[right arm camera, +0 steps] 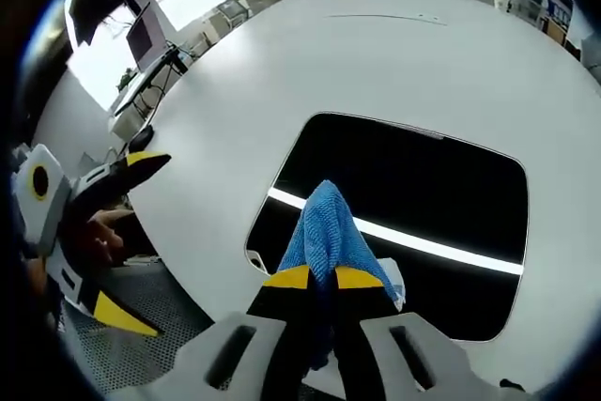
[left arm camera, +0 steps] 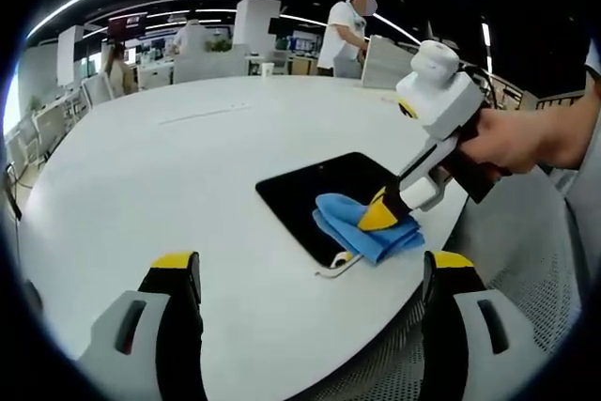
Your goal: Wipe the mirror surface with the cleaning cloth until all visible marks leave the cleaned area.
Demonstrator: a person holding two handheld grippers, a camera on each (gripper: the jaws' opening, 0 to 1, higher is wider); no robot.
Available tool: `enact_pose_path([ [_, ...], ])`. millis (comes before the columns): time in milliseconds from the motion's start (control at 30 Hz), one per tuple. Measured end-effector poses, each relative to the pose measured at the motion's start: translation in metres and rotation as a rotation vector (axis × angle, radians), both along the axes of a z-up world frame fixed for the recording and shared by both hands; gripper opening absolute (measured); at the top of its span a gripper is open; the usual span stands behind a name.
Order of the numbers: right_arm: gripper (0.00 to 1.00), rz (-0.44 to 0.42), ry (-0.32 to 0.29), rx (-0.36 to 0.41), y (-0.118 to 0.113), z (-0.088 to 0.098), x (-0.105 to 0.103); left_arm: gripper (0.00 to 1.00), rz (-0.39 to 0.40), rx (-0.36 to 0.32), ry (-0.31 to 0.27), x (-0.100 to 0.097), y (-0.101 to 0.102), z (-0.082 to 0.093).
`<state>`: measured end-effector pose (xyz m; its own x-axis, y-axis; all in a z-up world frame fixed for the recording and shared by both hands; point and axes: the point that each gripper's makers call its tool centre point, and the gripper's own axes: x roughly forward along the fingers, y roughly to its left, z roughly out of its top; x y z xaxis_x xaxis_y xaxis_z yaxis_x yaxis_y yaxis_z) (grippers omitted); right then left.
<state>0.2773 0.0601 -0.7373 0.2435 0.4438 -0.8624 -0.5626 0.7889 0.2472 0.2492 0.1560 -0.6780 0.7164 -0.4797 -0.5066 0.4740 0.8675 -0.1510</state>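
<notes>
Right gripper view showed the right gripper (right arm camera: 322, 278) clamped on the blue cleaning cloth (right arm camera: 325, 226), pressed onto the dark mirror (right arm camera: 441, 194) lying flat near the white table's (left arm camera: 188, 166) edge; the left gripper (left arm camera: 310, 274) hovered with jaws apart
</notes>
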Motion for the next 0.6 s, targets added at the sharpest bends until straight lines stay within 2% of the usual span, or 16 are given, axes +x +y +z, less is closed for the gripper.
enact_pose_path([
  [600,0.02,0.006,0.005,-0.005,0.0011,-0.0002,-0.0052,0.97,0.000,0.001,-0.007,-0.0005,-0.0010,0.0031],
])
